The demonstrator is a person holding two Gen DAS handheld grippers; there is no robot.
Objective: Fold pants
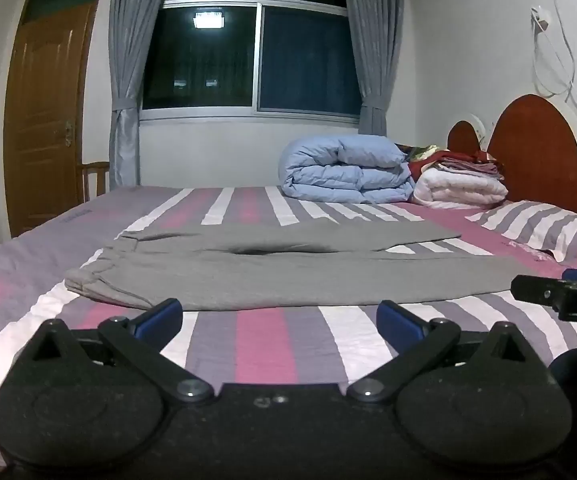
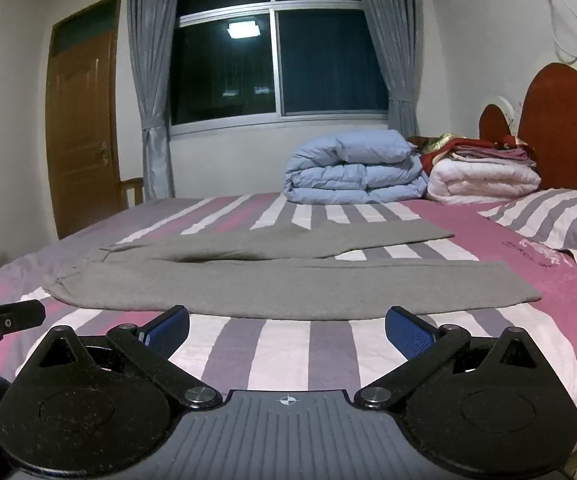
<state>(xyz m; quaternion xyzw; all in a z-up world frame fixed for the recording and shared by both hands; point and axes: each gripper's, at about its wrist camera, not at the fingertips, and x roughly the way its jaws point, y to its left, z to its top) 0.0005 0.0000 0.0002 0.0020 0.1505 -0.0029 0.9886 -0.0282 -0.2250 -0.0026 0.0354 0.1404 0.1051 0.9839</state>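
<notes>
The grey pants [image 1: 272, 276] lay spread flat across the striped bed [image 1: 264, 344], waistband to the left and both legs running right. The left tongs [image 1: 279, 316] and right tongs [image 2: 287, 326] stood wide apart, empty, just short of the near leg's edge.

Matt grey knit pants [image 1: 272, 276] on striped cotton-like bedsheet [image 1: 264, 344].
</notes>
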